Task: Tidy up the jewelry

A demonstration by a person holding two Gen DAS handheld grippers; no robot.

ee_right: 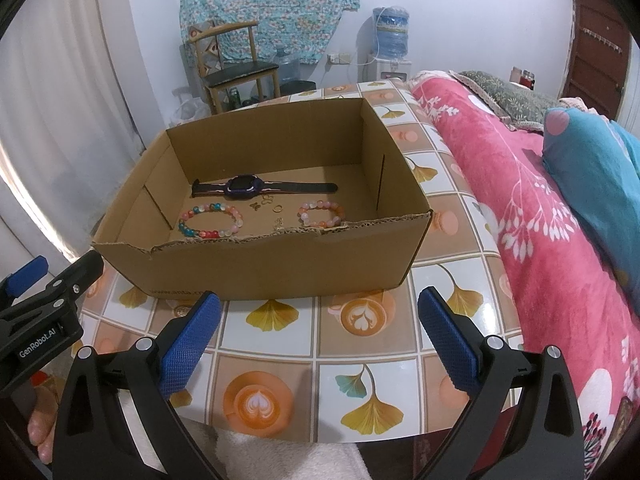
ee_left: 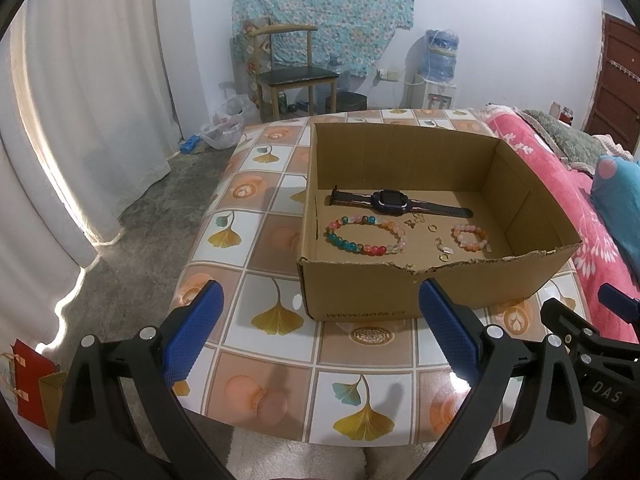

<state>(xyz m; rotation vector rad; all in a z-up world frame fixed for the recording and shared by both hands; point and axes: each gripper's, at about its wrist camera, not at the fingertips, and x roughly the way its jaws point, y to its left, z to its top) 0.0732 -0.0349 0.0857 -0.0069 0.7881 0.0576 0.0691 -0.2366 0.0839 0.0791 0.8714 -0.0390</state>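
small gold trinkets (ee_left: 440,248) too tiny to identify; box front wall (ee_right: 256,264) hides some.

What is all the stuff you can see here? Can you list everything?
box: 1, brown cardboard, on the table
watch: 1, dark purple, inside box, at the back
big bracelet: 1, many colours, inside box, left
small bracelet: 1, pink and orange, inside box, right
little rings and charms: several, gold, between the bracelets
table: 1, tiled leaf pattern
chair: 1, wooden, by the wall
blanket: 1, pink, right
left gripper: 1, black and blue, open
right gripper: 1, black and blue, open
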